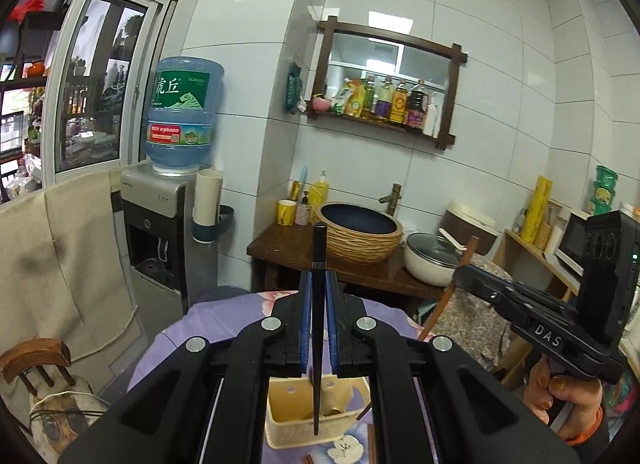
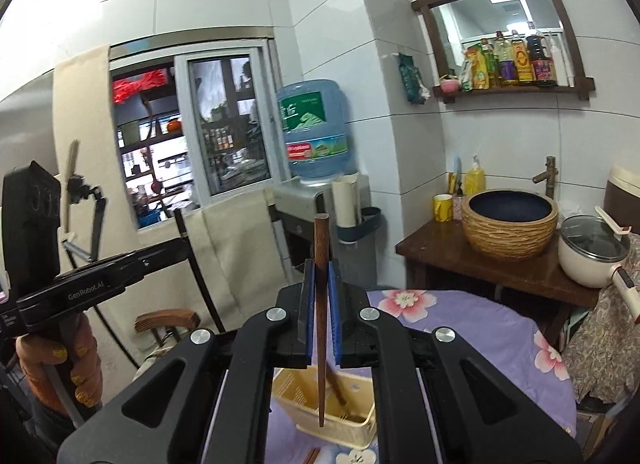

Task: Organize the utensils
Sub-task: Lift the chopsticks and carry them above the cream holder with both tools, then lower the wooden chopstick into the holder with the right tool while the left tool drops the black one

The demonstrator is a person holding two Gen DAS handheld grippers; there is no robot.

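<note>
Nearest the lens in each wrist view, blue-padded jaws are clenched on a single upright chopstick. The left gripper (image 1: 319, 304) pinches a black chopstick (image 1: 319, 328), its thick end standing above the pads and its tip hanging over the mouth of a cream utensil holder (image 1: 296, 424). The right gripper (image 2: 320, 300) clamps a brown wooden chopstick (image 2: 321, 324) the same way, tip poised above the same holder (image 2: 304, 396). Inside the holder at least one brown stick already leans against the wall; more brown sticks lie on the purple floral tablecloth (image 2: 460, 328) just beside its base, only partly in view. Judgement: sorting is under way, neither held chopstick is in the holder yet, and the loose ones on the cloth remain to be gathered. Each hand shows in the other's view: the right hand (image 1: 560, 396) wraps its gripper's handle, as does the left hand (image 2: 60, 368). Beyond the table a dark wooden stand carries a woven-sided basin (image 1: 358, 234) and a lidded white pot (image 1: 432, 260). Farther back stand a water dispenser with a blue bottle (image 1: 182, 115) and a wall shelf of sauce bottles (image 1: 388, 99).
</note>
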